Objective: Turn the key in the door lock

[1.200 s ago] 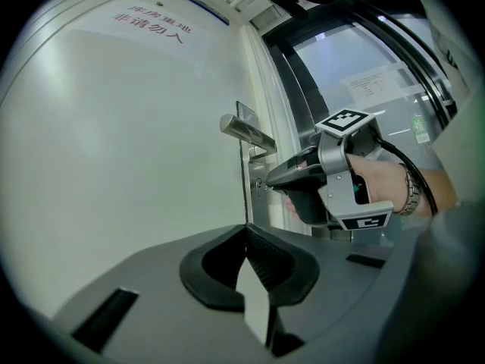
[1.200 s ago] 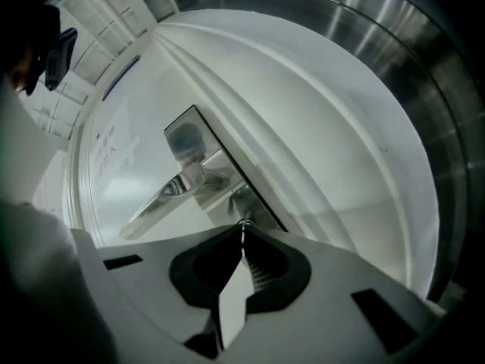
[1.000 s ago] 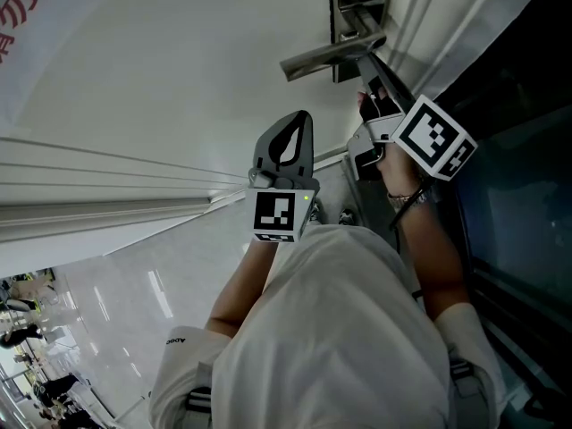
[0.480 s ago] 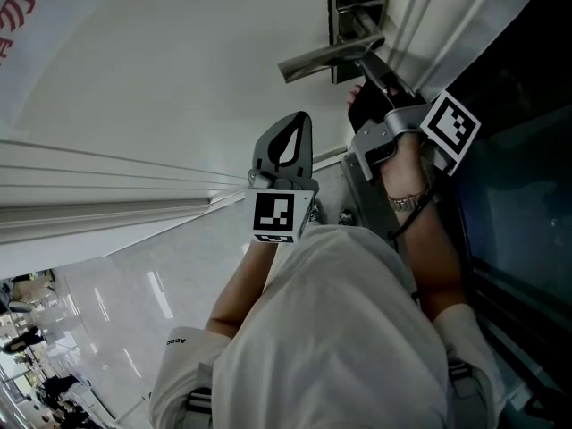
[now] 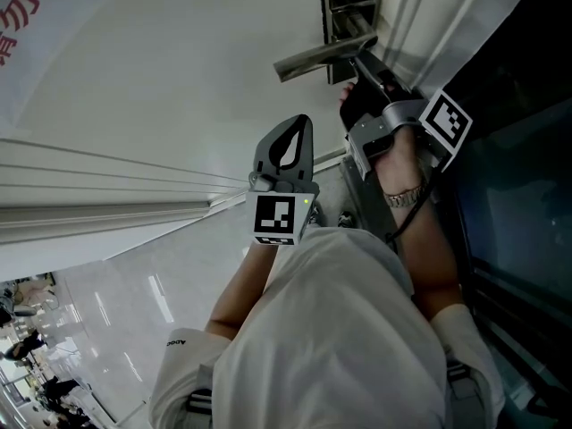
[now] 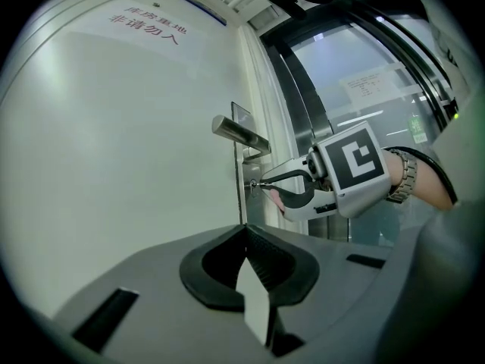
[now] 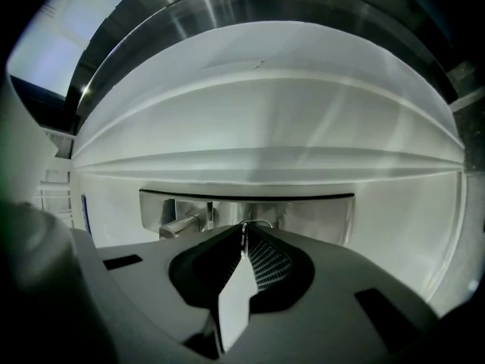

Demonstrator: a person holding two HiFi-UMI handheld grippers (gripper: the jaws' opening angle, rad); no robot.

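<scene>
- right gripper [image 5: 355,63] is nose-on to the lock plate [image 6: 248,171] at the edge of the door [image 5: 179,88]
- its jaws are pressed together, pinching the key [image 6: 255,182]
- key sits in the keyhole on that plate, just below the lever handle [image 6: 238,133], close to the door's latch edge
- right gripper view: closed tips right up against the plate, handle to their left in the picture
- right marker cube [image 5: 445,123] is tilted corner-up in the head view; wristwatch [image 5: 402,195] shows on that wrist
- left gripper [image 5: 302,121] is held well back from the door, apart from lock, handle and the other gripper
- left jaws are pressed together with nothing between them, pointing level at the door below the lock
- glass panel [image 6: 364,89] sits beyond the door's latch edge, behind the right gripper
</scene>
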